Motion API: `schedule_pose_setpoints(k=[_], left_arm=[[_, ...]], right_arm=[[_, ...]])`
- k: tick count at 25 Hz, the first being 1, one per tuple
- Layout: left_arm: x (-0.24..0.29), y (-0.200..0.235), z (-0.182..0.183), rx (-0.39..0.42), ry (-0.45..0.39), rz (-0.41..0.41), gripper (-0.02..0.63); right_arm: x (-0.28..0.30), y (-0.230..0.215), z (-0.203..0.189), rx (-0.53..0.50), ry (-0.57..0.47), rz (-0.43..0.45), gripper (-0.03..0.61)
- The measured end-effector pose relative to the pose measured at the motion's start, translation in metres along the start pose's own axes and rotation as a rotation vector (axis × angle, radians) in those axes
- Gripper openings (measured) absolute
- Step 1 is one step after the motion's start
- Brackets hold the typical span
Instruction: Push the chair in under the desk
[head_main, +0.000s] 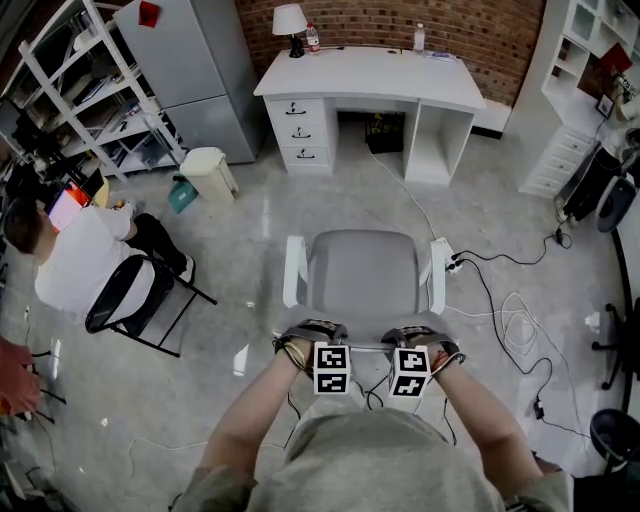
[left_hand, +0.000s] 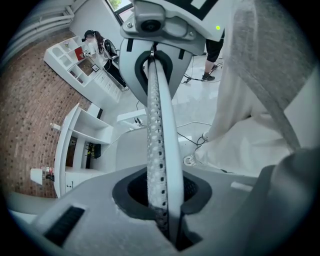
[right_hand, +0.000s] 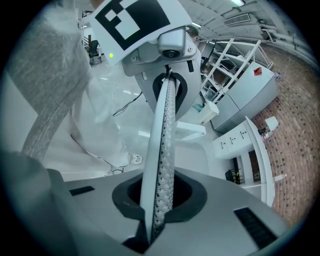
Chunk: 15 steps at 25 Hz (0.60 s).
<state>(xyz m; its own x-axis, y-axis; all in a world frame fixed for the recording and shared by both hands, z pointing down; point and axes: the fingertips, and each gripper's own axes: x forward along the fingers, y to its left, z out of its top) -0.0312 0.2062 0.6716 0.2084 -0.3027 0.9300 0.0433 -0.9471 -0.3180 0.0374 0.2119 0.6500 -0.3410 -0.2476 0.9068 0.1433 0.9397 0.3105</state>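
Note:
A chair (head_main: 362, 270) with a grey seat and white armrests stands on the floor, facing the white desk (head_main: 370, 75) at the far wall, some way short of its knee opening. I stand behind the chair. My left gripper (head_main: 313, 335) and right gripper (head_main: 415, 338) sit side by side on the top edge of the backrest. In the left gripper view the perforated backrest edge (left_hand: 157, 140) runs down between the jaws of the left gripper (left_hand: 165, 220). The right gripper view shows the same edge (right_hand: 165, 150) clamped in the right gripper (right_hand: 152, 225).
A person (head_main: 70, 265) sits on a black chair at the left. A small bin (head_main: 210, 175) stands left of the desk, beside a grey cabinet (head_main: 195, 70). Cables (head_main: 510, 320) and a power strip (head_main: 452, 262) lie on the floor to the chair's right. White shelves (head_main: 585, 100) line the right wall.

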Motion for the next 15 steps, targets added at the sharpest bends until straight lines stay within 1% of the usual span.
schedule_pose_setpoints(k=[15], left_arm=[[0.009, 0.032, -0.002, 0.011, 0.0, 0.003, 0.048]], right_arm=[[0.007, -0.032, -0.008, -0.004, -0.001, -0.003, 0.02]])
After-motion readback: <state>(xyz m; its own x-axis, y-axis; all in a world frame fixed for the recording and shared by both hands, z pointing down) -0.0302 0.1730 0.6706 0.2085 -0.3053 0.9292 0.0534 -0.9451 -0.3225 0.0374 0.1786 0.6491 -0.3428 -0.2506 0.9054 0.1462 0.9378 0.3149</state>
